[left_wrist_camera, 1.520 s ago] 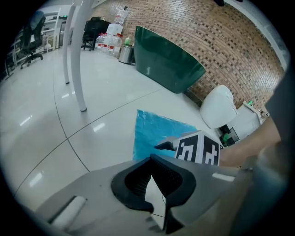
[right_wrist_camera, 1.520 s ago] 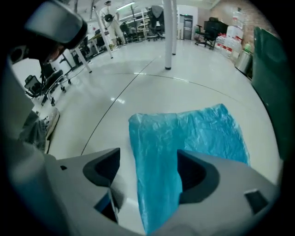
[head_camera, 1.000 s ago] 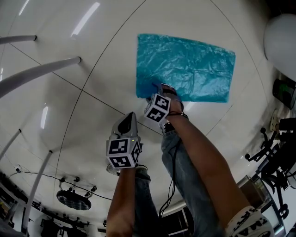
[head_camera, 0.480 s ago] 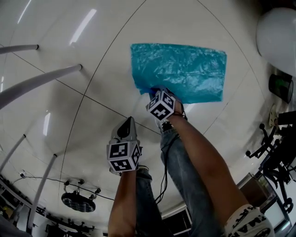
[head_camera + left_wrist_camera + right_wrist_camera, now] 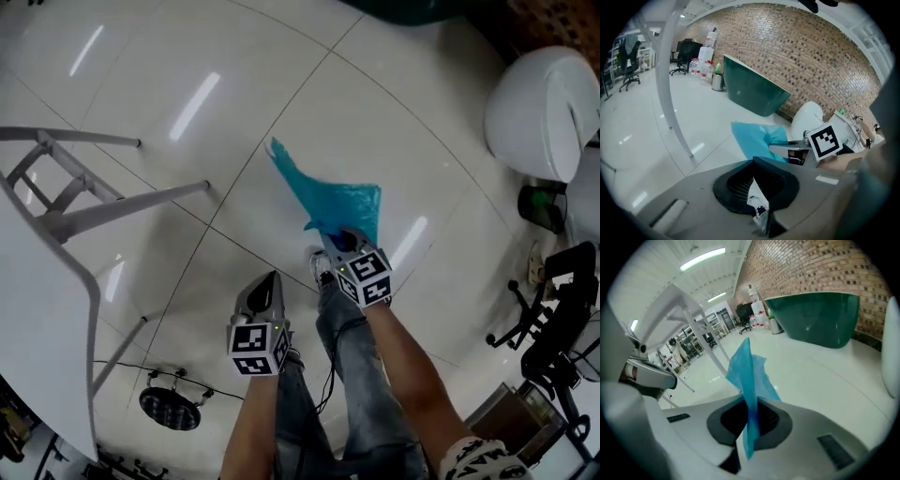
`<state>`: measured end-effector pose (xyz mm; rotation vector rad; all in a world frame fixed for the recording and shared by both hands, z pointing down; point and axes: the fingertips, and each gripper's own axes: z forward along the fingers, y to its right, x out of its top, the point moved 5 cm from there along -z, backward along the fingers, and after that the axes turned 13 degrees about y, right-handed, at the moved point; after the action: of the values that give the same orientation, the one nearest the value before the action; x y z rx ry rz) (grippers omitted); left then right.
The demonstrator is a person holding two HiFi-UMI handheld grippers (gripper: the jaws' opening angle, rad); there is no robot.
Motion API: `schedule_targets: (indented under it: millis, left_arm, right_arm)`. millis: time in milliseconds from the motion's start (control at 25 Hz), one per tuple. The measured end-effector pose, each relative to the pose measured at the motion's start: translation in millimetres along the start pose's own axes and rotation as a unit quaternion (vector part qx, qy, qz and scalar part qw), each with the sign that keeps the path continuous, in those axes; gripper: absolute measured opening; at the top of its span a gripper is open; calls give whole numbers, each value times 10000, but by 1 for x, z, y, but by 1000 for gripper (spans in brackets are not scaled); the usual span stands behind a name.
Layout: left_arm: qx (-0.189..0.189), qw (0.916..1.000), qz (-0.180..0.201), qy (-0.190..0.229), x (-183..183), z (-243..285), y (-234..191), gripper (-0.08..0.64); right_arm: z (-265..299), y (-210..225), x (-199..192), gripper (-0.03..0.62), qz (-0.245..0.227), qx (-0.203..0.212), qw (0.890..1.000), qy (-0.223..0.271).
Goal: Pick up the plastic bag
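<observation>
Teal film of the plastic bag (image 5: 336, 199) is pinched in the right tongs (image 5: 330, 232), whose jaws are pressed together on a gathered corner. In the right gripper view the bag (image 5: 748, 369) runs up out of the dark pads as a narrow folded sheet. The right forearm (image 5: 412, 370) reaches forward from the lower right of the head view, marker cube toward the camera, jaws pointing away at the floor (image 5: 403, 103). From the grip the bag stretches off in a crumpled, tapering shape to a pointed tip; whether that far end touches the tiles cannot be told.

The left tongs (image 5: 270, 281) are lower and to the left, apart from the bag, on a left forearm (image 5: 246, 427) rising from the bottom edge. Their jaws are closed together with nothing between them, tip aimed at bare floor. The left gripper view shows the bag (image 5: 751, 138) at the tip of the right tongs (image 5: 776, 148).

Jeans-clad legs (image 5: 361, 375) and a shoe (image 5: 321, 267) lie between the two arms, the shoe just beside the right tongs. White furniture legs (image 5: 122, 202) slant across the left of the head view, well apart from the bag. A white rounded object (image 5: 530, 112) sits at the upper right, a black office chair (image 5: 553, 319) at the right edge. Beyond the bag a dark green curved unit (image 5: 754, 91) stands before a brick wall (image 5: 811, 51).
</observation>
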<state>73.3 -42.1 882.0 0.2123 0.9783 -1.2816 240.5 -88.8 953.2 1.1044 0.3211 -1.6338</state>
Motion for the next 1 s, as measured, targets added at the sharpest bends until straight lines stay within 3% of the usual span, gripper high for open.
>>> schedule_targets:
  millis: [320, 480, 640, 720, 840, 1000]
  left_arm:
    - [385, 9946, 176, 951, 157, -96, 57, -17]
    - [639, 9850, 234, 1588, 237, -153, 68, -17]
    - [993, 9740, 242, 2019, 287, -216, 68, -17]
    - [1294, 9658, 117, 2245, 303, -251, 65, -17]
    - [1806, 9468, 23, 2665, 323, -307, 61, -15]
    - [2173, 9239, -60, 3150, 337, -384, 52, -15]
  right_arm:
    - [-99, -59, 201, 0, 286, 781, 9883, 1276]
    - [-135, -99, 290, 0, 221, 1232, 9792, 1594]
    - [-168, -145, 369, 0, 135, 1688, 9683, 1836]
    - [-180, -169, 404, 0, 43, 1957, 9628, 1862]
    - [-190, -206, 456, 0, -158, 2408, 9512, 1922]
    - [-213, -268, 508, 0, -416, 2737, 9354, 2201]
